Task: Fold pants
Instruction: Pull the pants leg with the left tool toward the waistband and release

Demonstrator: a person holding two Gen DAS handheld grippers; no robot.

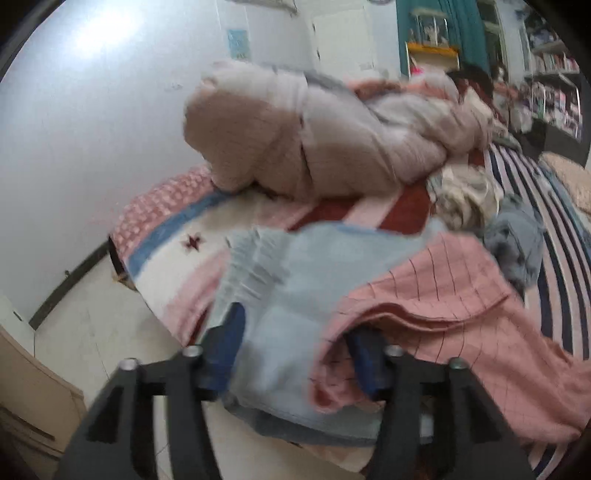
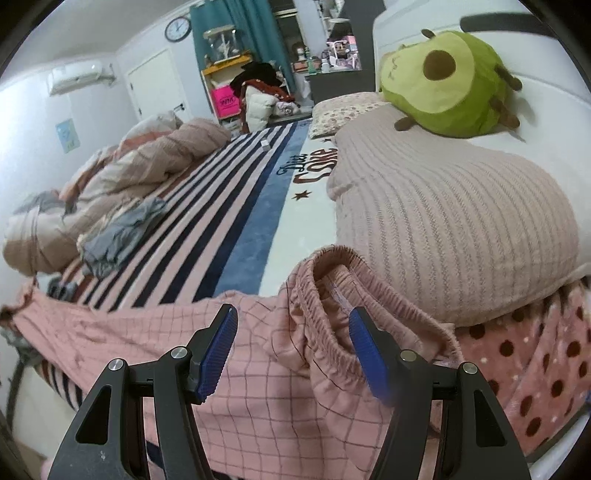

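Pink checked pants (image 2: 266, 373) spread along the near edge of the bed (image 2: 291, 229), elastic waistband bunched up against a ribbed beige pillow (image 2: 454, 229), legs running off toward the foot. Right tongs (image 2: 293, 350) open above the fabric just short of the waistband, blue pads clear of the cloth. Left tongs (image 1: 295, 350) open too, straddling a fold of pale blue cloth (image 1: 295, 295) and the pink hem; picture blurred, so cannot tell whether the pads press on anything. Bedspread striped pink, navy and white, with a broad blue band, lettering and small stars. On it: a crumpled grey garment (image 2: 122, 236), a rolled beige quilt (image 1: 314, 136) along the far side, a green plush toy (image 2: 447, 81) at the white headboard, a dotted pink blanket (image 2: 528, 373) under the pillow. Beyond: white walls, wall clock (image 2: 177, 28), air conditioner (image 2: 75, 75), white door, teal curtain (image 2: 255, 33), cluttered shelves (image 1: 554, 74), pale tiled floor (image 1: 92, 332) beside the bed.
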